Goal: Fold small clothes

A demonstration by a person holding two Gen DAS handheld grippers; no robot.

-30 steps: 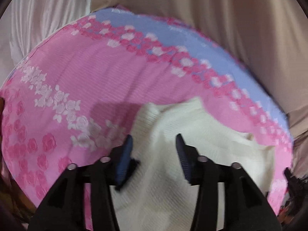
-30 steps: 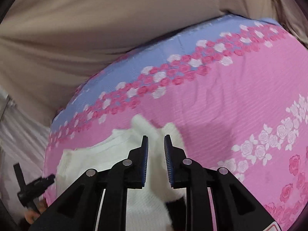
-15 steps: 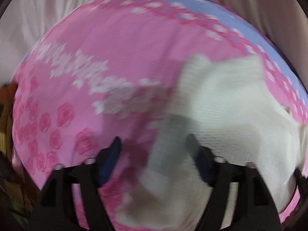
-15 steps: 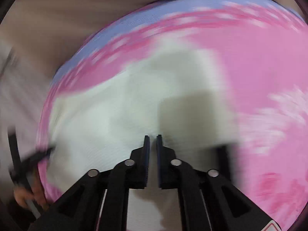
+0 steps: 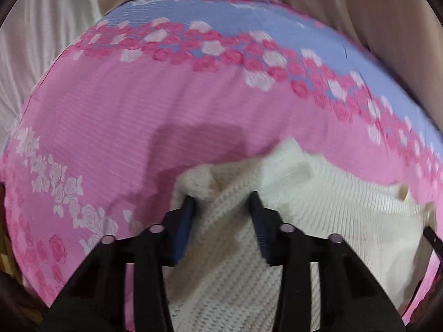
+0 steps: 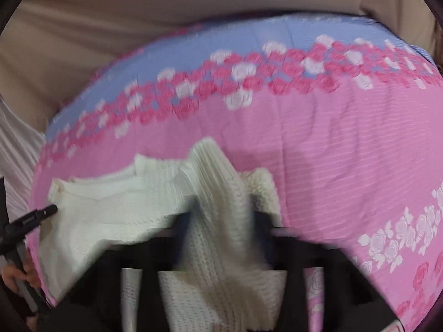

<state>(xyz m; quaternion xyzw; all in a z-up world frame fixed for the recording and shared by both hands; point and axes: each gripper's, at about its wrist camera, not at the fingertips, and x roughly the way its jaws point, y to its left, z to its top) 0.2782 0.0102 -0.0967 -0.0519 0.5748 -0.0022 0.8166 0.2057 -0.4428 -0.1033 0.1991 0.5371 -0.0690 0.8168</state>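
Observation:
A cream knit garment (image 5: 346, 207) lies crumpled on a pink floral bedspread (image 5: 110, 127). My left gripper (image 5: 220, 202) points steeply down at the garment's left end. Its jaws are closing, with a raised fold of knit filling the gap between the blue pads (image 5: 184, 221). In the blurred right wrist view, the garment (image 6: 116, 210) spreads to the left. My right gripper (image 6: 224, 221) has a ridge of knit bunched between its jaws, which are opening slightly. The left gripper's black tip (image 6: 41, 213) and a hand (image 6: 13, 276) show at the far left there.
The bedspread (image 6: 346, 152) has a blue band (image 5: 249, 25) with rose rows along its far edge. Beige fabric (image 6: 138, 22) hangs behind it and white pleated cloth (image 5: 41, 36) lies at the left. The right gripper's edge (image 5: 433, 239) shows beyond the garment.
Both grippers swung across the bed and came down onto the garment. The left jaws widened, then narrowed around a fold of knit. The knit now stands bunched up between both pairs of jaws.

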